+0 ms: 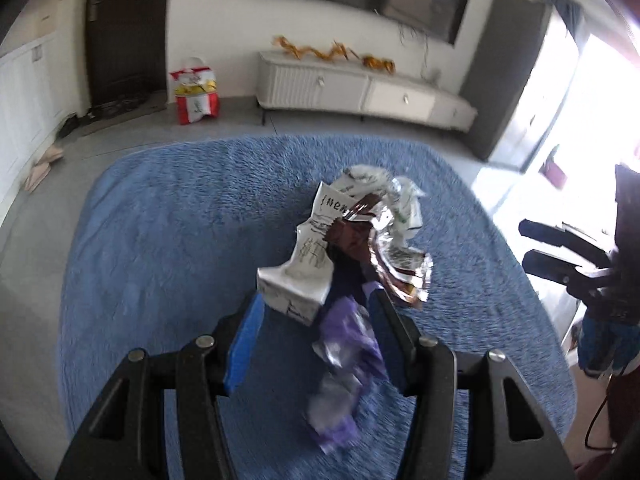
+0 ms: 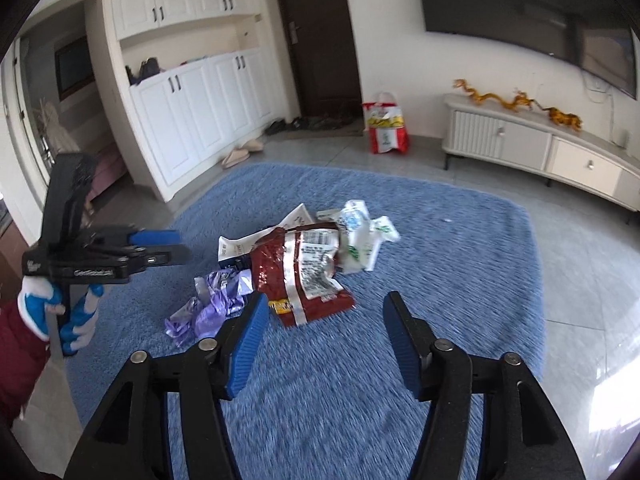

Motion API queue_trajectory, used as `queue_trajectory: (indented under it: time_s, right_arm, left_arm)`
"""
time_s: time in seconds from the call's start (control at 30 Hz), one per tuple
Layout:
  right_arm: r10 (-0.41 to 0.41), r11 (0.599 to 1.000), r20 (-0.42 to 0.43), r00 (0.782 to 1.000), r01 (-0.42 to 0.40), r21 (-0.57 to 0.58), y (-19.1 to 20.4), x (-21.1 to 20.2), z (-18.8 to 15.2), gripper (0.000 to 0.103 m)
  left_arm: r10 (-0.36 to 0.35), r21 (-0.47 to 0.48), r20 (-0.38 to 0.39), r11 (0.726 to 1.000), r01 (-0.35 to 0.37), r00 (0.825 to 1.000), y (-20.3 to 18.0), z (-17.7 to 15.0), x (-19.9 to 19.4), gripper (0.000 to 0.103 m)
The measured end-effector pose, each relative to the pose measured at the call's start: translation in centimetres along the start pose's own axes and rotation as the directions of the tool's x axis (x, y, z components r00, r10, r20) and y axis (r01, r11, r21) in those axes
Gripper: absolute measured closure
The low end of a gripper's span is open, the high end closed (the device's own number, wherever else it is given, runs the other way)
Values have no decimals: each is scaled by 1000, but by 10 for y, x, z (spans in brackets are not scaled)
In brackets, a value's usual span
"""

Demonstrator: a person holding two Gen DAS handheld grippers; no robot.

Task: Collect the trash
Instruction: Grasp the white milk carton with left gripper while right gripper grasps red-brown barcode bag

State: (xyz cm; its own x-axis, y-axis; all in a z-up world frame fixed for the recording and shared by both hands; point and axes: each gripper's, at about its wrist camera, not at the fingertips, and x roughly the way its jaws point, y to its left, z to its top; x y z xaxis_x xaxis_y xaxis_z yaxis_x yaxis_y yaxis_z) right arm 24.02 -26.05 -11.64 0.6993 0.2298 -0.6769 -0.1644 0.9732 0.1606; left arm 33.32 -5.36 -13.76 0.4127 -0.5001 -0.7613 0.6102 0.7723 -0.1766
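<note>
Rug (image 2: 460, 248) in shaggy blue was the largest thing and the landmark: it covered the middle of the grey tiled floor (image 2: 352, 156), bare tile showing past its far, left and right edges. Beyond its far edge stood a low white cabinet (image 2: 520, 140) against the wall, and a red and white bag (image 2: 386, 124) by the dark door (image 2: 316, 36). White cupboards (image 2: 192, 108) lined the wall off its left side. Most of the pile lay bare, so there was open room all round the trash.

That trash sat in one loose heap near the rug's centre: a crumpled red foil packet (image 2: 304, 276) with white stripes and a printed label, white wrappers (image 2: 360, 236) touching it on the far side, and a creased purple wrapper (image 2: 208, 308) at its left.

The right gripper (image 2: 320, 336) hung over the rug's near part, jaws apart, nothing between them. The left gripper (image 1: 316, 332), held in a blue and white gloved hand (image 2: 60, 312), stood over the heap with jaws apart around the purple wrapper; whether its pads touched the wrapper could not be told.
</note>
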Motion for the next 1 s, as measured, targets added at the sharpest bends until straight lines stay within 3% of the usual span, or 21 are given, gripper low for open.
queue_trajectory:
  time_s: [0.23,0.33,0.47,0.6,0.73,0.8,1.0]
  right_arm:
    - [70,997,-50,996,-71,-5,5,50,18,38]
    - [92,995,-69,993,-94,-23,11,68,21,32]
    - [101,994,-94,990,-104,-30,14,91,21,29]
    - [100,995,-110,989,-102,-12,9,104,19,29]
    - [102,995,-129,986,-102,9,2,114,17,28]
    - [102,995,-134,986,-101,14,-2,119,18,28]
    - [127,992,-141,982,-122,43,-10,132,20,26]
  left_arm:
    - [-10,86,-108,996,20,994,3,21,46,50]
    - [-16,123,-124,992,31,992,3,26,54,39]
    - [-20,145,-145,989,41,989,5,32,63,38]
    - [6,151,-181,988,22,983,7,32,81,38]
    - [-17,115,-191,993,39,981,15,30,93,39]
    - [-30,99,-189,994,49,982,20,29,95,44]
    - [-65,52,-140,996,73,988,28,25,95,45]
